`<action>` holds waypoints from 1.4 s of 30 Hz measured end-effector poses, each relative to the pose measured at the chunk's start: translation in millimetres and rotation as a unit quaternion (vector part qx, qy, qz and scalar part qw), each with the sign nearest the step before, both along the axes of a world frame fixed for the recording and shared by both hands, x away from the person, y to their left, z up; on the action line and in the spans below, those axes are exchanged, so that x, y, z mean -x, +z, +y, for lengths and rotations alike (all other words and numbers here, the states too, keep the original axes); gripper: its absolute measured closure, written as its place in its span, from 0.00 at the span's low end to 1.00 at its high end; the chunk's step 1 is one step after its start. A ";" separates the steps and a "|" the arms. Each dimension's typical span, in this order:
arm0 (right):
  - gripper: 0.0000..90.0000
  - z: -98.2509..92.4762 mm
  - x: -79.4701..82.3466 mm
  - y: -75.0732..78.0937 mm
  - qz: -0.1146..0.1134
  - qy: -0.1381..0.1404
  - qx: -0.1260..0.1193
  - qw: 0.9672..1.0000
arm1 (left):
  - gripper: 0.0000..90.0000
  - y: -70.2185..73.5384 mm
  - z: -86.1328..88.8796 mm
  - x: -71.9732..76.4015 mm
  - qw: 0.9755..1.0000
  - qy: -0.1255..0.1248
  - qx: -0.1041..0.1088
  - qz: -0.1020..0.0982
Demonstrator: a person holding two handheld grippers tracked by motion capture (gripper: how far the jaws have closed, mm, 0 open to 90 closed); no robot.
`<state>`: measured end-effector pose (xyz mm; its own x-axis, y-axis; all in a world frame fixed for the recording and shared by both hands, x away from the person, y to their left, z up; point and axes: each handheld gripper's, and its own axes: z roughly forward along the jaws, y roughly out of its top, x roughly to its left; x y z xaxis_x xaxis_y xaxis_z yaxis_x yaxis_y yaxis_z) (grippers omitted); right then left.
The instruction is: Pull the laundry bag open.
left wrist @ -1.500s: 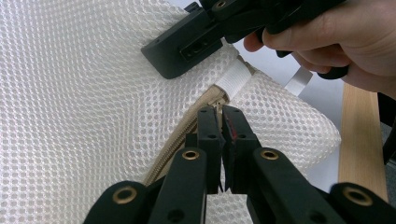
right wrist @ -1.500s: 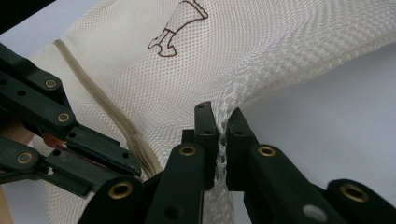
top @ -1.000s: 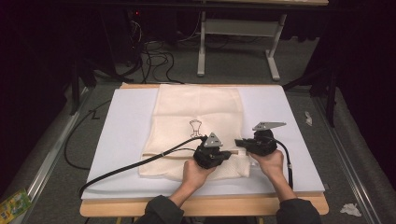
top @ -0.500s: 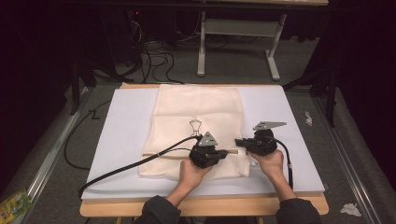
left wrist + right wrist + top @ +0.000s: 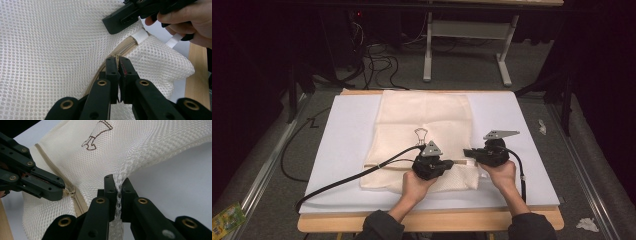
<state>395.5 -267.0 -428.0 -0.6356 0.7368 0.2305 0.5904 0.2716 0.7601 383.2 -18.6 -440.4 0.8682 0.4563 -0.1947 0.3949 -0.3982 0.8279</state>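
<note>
**Cream mesh bag pinched at its zipper end**

Cream mesh bag (image 5: 424, 137) lies flat on the white sheet (image 5: 347, 145) covering the worktop (image 5: 432, 220); in the high view its long axis runs away from the person, and the zipper crosses it side to side near the close edge. The left hand-held gripper (image 5: 451, 163) and right hand-held gripper (image 5: 466, 153) meet over that zipper line.

In the left gripper view, the left hand-held gripper (image 5: 119, 65) is pressed together on the beige zipper (image 5: 125, 47) (the pull itself is hidden between the pads).

In the right gripper view, the right hand-held gripper (image 5: 118, 188) pinches a bunched fold of mesh just beside the zipper pull (image 5: 70, 190), which the other gripper grips.
</note>
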 end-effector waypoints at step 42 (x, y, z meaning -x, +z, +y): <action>0.98 -0.4 1.5 4.0 -0.012 0.001 -0.003 1.000 | 0.97 2.4 24.9 1.7 1.000 0.011 0.003 0.003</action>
<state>394.1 -267.4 -424.0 -0.6421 0.7342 0.2204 0.5722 0.2677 0.7752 381.4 6.2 -437.9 0.8564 0.4747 -0.2029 0.4093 -0.3848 0.8273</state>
